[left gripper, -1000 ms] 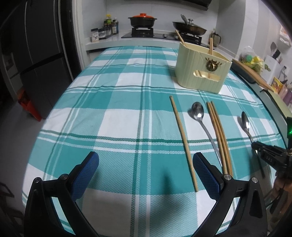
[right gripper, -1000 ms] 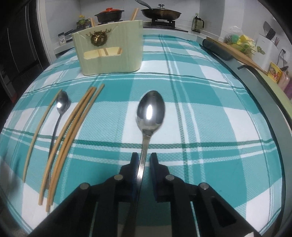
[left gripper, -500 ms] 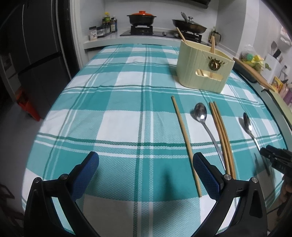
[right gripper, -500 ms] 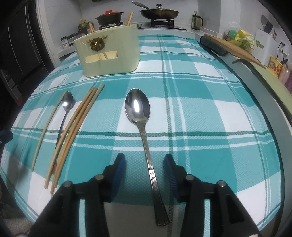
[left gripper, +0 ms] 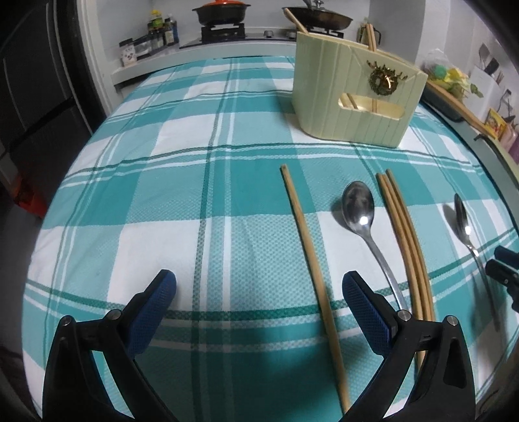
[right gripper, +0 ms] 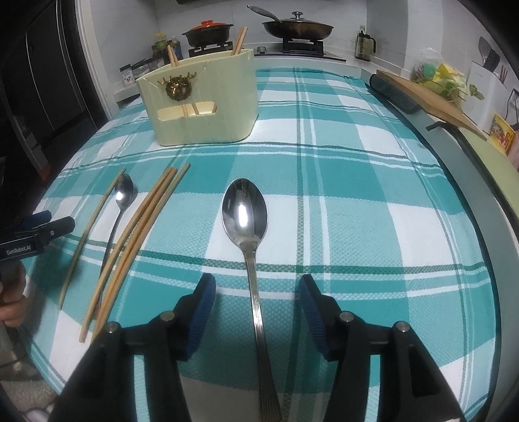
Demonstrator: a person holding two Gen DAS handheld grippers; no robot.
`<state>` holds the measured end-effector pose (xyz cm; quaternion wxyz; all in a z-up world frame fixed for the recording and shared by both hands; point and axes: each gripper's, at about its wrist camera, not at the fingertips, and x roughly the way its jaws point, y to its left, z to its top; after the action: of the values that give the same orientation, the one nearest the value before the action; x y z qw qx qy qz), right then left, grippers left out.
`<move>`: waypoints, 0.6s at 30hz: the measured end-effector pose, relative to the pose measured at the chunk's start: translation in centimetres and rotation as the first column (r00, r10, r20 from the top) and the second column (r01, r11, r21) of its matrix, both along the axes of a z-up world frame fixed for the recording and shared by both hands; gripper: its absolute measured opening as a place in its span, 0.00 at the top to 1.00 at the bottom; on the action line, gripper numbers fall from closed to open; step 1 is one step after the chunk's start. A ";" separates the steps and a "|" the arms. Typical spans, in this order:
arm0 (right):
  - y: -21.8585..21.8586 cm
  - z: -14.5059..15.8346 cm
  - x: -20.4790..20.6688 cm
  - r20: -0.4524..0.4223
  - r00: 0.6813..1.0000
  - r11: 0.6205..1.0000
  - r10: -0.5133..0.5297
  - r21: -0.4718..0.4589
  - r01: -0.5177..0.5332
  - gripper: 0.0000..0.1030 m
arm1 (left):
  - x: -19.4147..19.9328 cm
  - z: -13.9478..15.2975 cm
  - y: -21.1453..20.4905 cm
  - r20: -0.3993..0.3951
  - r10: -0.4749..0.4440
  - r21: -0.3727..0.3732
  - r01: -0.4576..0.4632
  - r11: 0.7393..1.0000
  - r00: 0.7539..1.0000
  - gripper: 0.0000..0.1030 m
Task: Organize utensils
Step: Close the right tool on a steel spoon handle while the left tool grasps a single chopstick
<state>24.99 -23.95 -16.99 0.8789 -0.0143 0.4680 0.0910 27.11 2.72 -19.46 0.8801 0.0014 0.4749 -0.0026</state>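
Observation:
A cream utensil holder (left gripper: 353,94) (right gripper: 201,104) with chopsticks in it stands at the far side of the checked tablecloth. A single chopstick (left gripper: 311,269) (right gripper: 87,233), a small spoon (left gripper: 366,227) (right gripper: 121,207), a bundle of three chopsticks (left gripper: 405,240) (right gripper: 139,240) and a larger spoon (left gripper: 467,233) (right gripper: 249,246) lie flat on the cloth. My right gripper (right gripper: 258,308) is open, its pads either side of the larger spoon's handle. My left gripper (left gripper: 259,302) is open and empty, left of the single chopstick.
The teal and white tablecloth (left gripper: 162,194) covers the table. A stove with a red-lidded pot (right gripper: 207,31) and a pan (right gripper: 296,27) is behind it. A wooden board (right gripper: 428,97) lies on the counter at right. A dark fridge (left gripper: 29,97) stands at left.
My right gripper was shut on the larger spoon's handle; it has opened and let the spoon lie on the cloth. My left gripper has moved forward toward the utensils.

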 end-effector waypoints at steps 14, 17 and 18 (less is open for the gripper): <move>2.0 -2.2 3.3 -0.007 0.996 0.993 0.085 -0.082 -0.085 0.44 | 3.8 -1.6 -1.0 -0.038 -0.049 -0.010 0.048 0.999 0.998 0.10; 2.0 -2.2 4.3 -0.006 0.995 0.993 0.095 -0.075 -0.096 0.44 | 4.8 -1.3 -1.8 -0.048 -0.080 -0.016 0.080 0.997 0.996 0.25; 2.0 -2.2 4.7 -0.003 0.995 0.992 0.098 -0.075 -0.098 0.44 | 5.1 -1.2 -2.0 -0.054 -0.091 -0.018 0.090 0.996 0.994 0.28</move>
<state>29.66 -21.99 -19.22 0.8724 -0.0701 0.4695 0.1162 32.23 0.71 -20.62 0.8657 0.0161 0.4982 -0.0462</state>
